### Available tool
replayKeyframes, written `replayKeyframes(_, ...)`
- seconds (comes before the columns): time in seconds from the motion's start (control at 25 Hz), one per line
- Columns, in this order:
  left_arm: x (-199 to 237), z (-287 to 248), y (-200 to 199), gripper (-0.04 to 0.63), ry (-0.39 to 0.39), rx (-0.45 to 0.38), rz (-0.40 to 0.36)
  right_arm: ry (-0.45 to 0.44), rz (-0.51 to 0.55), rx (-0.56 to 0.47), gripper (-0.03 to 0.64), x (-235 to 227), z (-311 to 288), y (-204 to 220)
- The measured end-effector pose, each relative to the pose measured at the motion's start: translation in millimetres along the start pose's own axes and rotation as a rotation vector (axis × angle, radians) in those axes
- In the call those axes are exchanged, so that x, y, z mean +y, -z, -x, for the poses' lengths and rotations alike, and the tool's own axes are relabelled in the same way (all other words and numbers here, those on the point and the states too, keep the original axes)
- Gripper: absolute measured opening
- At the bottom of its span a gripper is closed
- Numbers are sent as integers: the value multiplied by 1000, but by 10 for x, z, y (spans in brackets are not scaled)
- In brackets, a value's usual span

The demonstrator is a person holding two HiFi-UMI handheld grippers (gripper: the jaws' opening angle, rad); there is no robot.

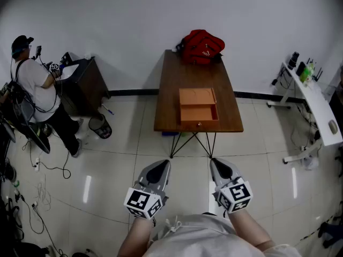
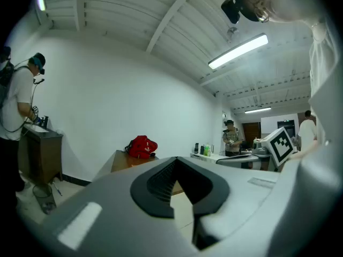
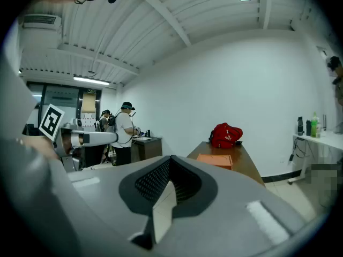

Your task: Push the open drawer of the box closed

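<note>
An orange box (image 1: 197, 96) lies near the front end of a brown table (image 1: 170, 90), far ahead of me. Its drawer (image 1: 199, 113) is pulled out toward me and has a small knob at the front. My left gripper (image 1: 160, 166) and right gripper (image 1: 218, 163) hang side by side over the floor, well short of the table, touching nothing. On both, the jaws meet at the tip with nothing between them. The right gripper view has the box (image 3: 215, 159) beyond the right gripper (image 3: 171, 160). The left gripper (image 2: 178, 162) hides the box in its own view.
A red bag (image 1: 201, 47) sits at the table's far end against the wall. A person (image 1: 33, 87) stands at a dark cabinet (image 1: 81, 84) on the left, beside a small bin (image 1: 100, 126). A white desk (image 1: 317, 107) lines the right. Cables lie on the floor (image 1: 32, 197).
</note>
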State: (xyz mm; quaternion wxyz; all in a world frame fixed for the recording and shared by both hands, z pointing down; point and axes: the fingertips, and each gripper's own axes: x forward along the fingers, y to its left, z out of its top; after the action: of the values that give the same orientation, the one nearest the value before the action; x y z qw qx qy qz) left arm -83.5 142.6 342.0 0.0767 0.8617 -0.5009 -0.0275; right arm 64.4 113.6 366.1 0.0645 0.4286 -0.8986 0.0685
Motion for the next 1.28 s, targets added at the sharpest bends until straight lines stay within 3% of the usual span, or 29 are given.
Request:
replayKeyframes(0.28, 350, 87, 124, 8, -21, 16, 36, 16, -39, 46, 6, 95, -172, 178)
replayKeyframes(0.52, 473, -202, 266, 8, -1, 47, 54, 35, -51, 81, 6, -109, -397, 272)
replayKeyframes(1.04, 960, -1539, 495, 8, 11, 142, 45, 56, -58, 142, 6, -1175, -1506, 317)
replayKeyframes(1.28, 1195, -2177, 709, 8, 4, 205, 86, 61, -98, 225, 6, -1677, -1939, 546)
